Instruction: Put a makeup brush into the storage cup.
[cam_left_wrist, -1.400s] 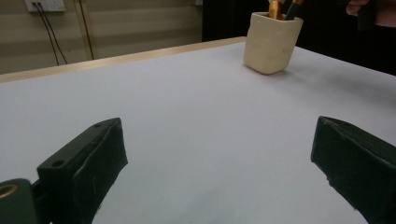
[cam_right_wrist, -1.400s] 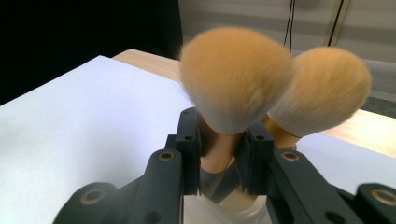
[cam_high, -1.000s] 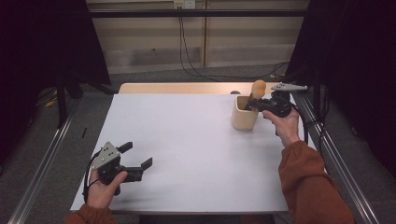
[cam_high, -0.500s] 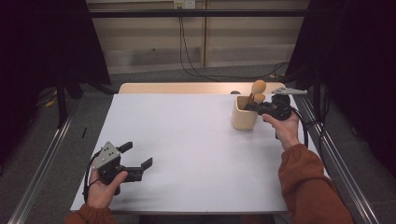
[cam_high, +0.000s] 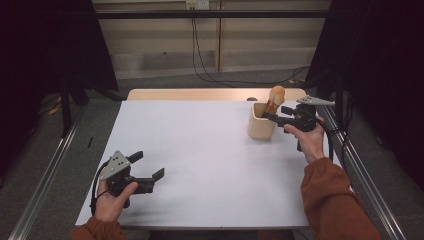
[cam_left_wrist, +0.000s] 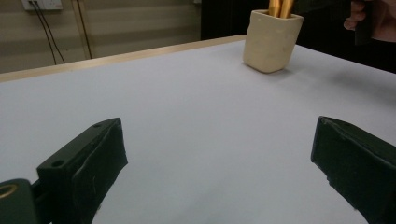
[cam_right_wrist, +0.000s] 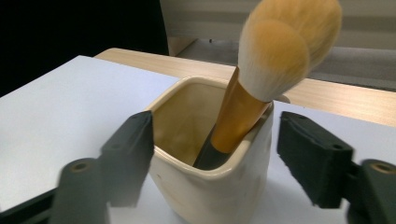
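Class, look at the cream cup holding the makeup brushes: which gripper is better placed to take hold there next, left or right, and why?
Right. The right gripper is open with its jaws either side of the cup, just below the brushes. The left gripper sits open at the table's near left corner, far from the cup.

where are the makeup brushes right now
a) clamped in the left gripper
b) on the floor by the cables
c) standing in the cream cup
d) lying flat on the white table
c: in the right gripper view the brushes stand handle-down inside the cream cup, bristles up, leaning on its rim, while the right gripper has its jaws open on either side of the cup.
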